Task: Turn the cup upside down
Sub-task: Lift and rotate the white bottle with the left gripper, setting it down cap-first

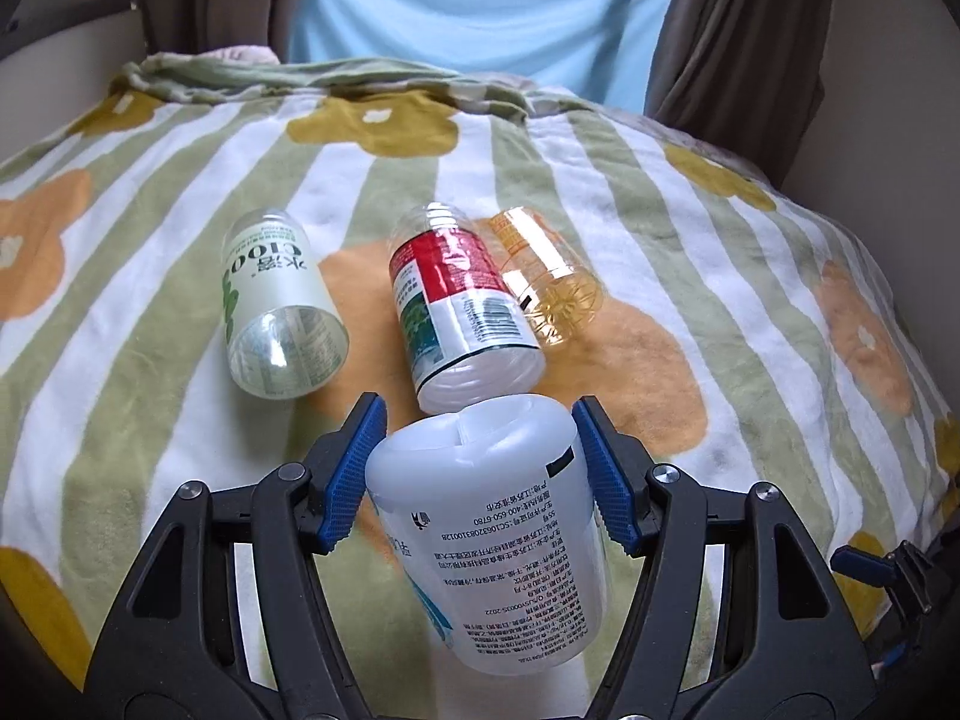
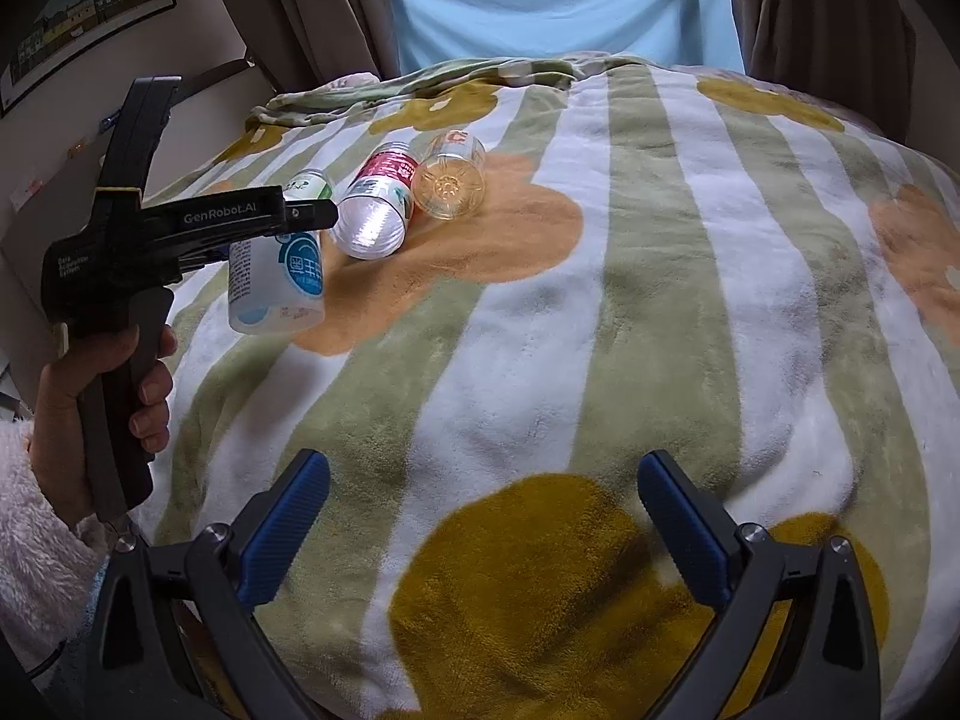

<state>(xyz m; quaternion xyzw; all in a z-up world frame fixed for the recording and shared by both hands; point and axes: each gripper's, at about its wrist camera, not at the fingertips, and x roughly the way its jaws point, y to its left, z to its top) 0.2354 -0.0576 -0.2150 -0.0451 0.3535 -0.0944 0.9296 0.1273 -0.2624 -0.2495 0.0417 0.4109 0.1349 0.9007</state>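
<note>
My left gripper (image 1: 483, 456) is shut on a white translucent cup (image 1: 492, 534) with a printed label, its blue pads (image 1: 354, 474) pressing on both sides. The label text reads upside down and the closed end points away from the camera. In the right wrist view the same cup (image 2: 276, 282) hangs tilted just over the blanket, at the left. My right gripper (image 2: 483, 480) stands open above the blanket with nothing between its fingers.
Three more cups lie on their sides on the striped flower blanket (image 1: 750, 276): a green-label one (image 1: 276, 294), a red-label one (image 1: 462, 306) and a clear amber one (image 1: 546, 276). A hand (image 2: 120, 384) holds the left gripper's handle. Curtains and a light blue cloth hang behind.
</note>
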